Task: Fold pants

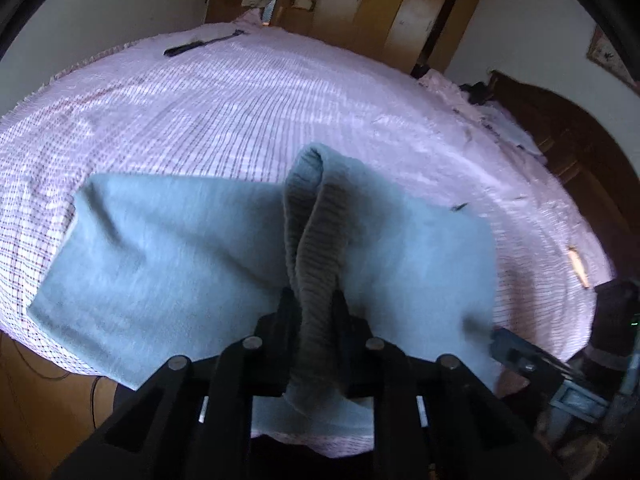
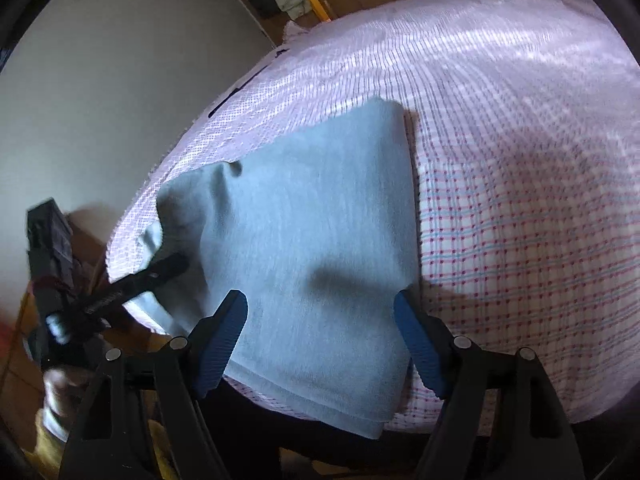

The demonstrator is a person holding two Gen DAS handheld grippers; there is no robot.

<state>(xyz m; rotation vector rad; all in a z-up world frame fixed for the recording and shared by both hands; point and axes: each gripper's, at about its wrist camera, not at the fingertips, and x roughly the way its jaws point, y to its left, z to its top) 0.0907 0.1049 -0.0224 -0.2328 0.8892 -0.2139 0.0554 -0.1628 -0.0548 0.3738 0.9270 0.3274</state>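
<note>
Light grey pants lie folded flat on the near edge of a bed with a pink checked sheet. My left gripper is shut on the pants' darker ribbed band, which rises as a pinched fold between the black fingers. The right wrist view shows the same pants spread under my right gripper. Its blue pads stand wide open above the cloth, holding nothing. My left gripper shows there at the pants' left edge. My right gripper appears low on the right of the left wrist view.
A thin black strap-like object lies at the bed's far side. A wooden wardrobe stands beyond the bed and a dark headboard to the right. Wooden floor and a white wall border the bed's near edge.
</note>
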